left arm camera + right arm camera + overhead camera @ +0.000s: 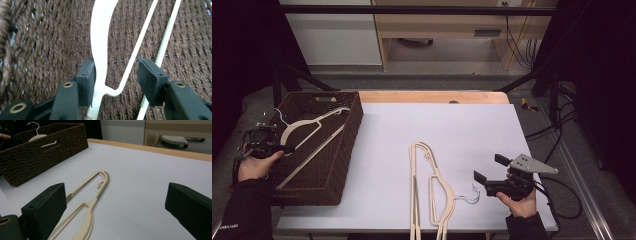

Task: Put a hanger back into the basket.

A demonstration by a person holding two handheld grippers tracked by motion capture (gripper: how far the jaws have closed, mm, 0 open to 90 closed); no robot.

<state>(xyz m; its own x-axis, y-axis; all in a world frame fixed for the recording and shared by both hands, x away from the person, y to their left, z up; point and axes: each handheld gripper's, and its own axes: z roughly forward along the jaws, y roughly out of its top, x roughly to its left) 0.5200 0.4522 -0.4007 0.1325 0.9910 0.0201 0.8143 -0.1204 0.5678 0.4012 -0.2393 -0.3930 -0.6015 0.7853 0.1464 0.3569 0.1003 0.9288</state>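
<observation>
Nearest the person, the right gripper [486,169] hovers over the near right part of the table [452,130] with its jaws spread wide and nothing between them. The right gripper view looks along those jaws toward the hanger on the table [92,195], so this looks like the next thing to be picked up.

That hanger [432,185] lies flat on the white top, just left of the right gripper, its metal hook [469,196] pointing toward the gripper and its long end reaching away up the table. Whether it is one hanger or two lying together is hard to tell from above.

On the left, the left gripper [287,148] reaches over the near left rim of the basket [354,125]. The left gripper view shows its jaws partly apart: one pad rests against the neck of the basket hanger [101,45] while the other stands clear of it, so the hanger is between the jaws but not pinched. It appears released, lying on the woven floor.

Farther back, that hanger [312,125] runs slantwise across the basket, hook [279,114] near the far left corner.

Judged from this, one hanger is already stowed and the left hand's part is about done. What is left is to grasp the hanger on the table, carry it across and lay it in the basket.
</observation>
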